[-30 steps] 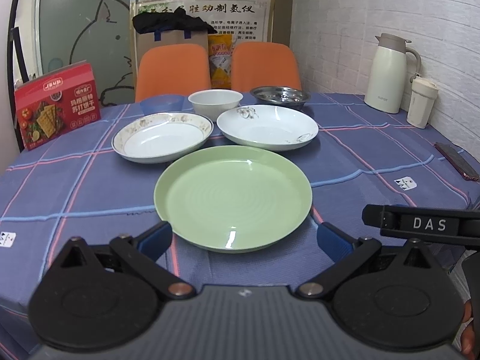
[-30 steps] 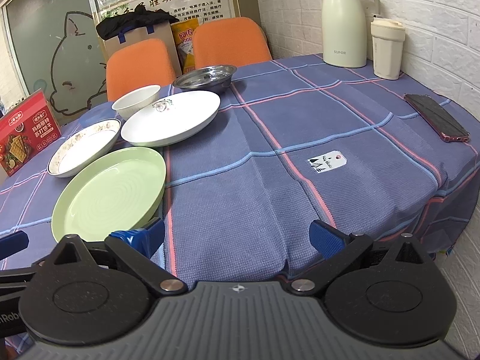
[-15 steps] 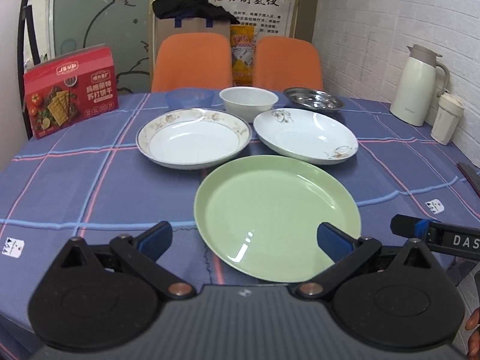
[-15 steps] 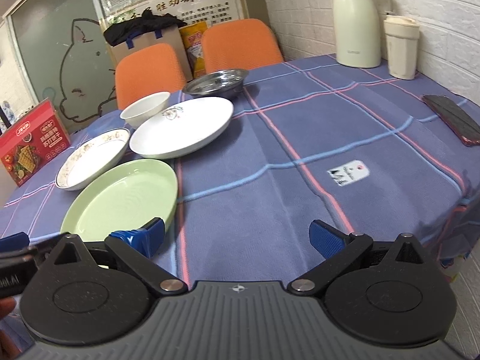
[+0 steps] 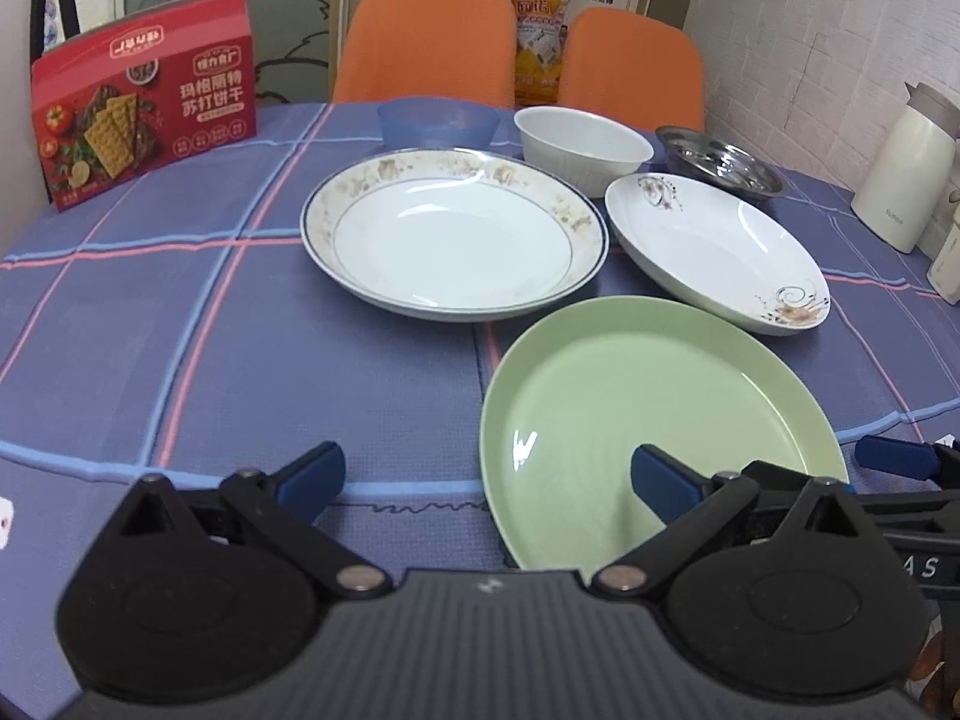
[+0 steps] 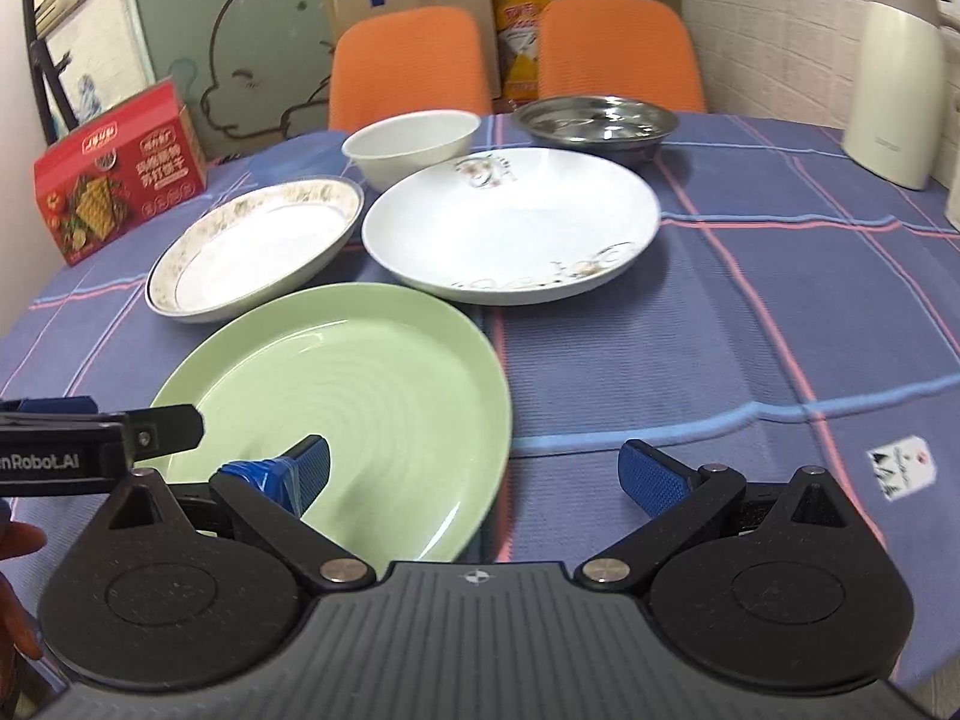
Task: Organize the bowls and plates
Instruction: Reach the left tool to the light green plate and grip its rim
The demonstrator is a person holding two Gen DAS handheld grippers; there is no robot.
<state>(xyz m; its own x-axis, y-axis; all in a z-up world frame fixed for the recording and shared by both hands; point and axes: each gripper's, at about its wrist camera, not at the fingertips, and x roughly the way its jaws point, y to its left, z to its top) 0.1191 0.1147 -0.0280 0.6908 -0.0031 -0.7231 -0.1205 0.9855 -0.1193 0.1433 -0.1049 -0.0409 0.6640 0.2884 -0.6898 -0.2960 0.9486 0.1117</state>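
Observation:
A green plate [image 5: 648, 408] lies nearest me, also in the right wrist view [image 6: 342, 396]. Behind it sit a gold-rimmed white plate [image 5: 453, 234], a flower-patterned white plate [image 5: 714, 246], a white bowl [image 5: 579, 141], a blue bowl [image 5: 438, 120] and a steel dish [image 5: 720, 159]. My left gripper [image 5: 486, 477] is open and empty, its right finger over the green plate's near rim. My right gripper [image 6: 474, 474] is open and empty, its left finger over the green plate's near part.
A red cracker box [image 5: 144, 96] stands at the far left of the blue checked tablecloth [image 5: 180, 330]. A cream thermos [image 6: 894, 78] stands at the far right by the brick wall. Two orange chairs [image 5: 426, 42] are behind the table.
Both grippers have moved forward and leftward toward the plates. The green plate now lies under the left gripper's right finger and the right gripper's left finger. The dishes have not moved.

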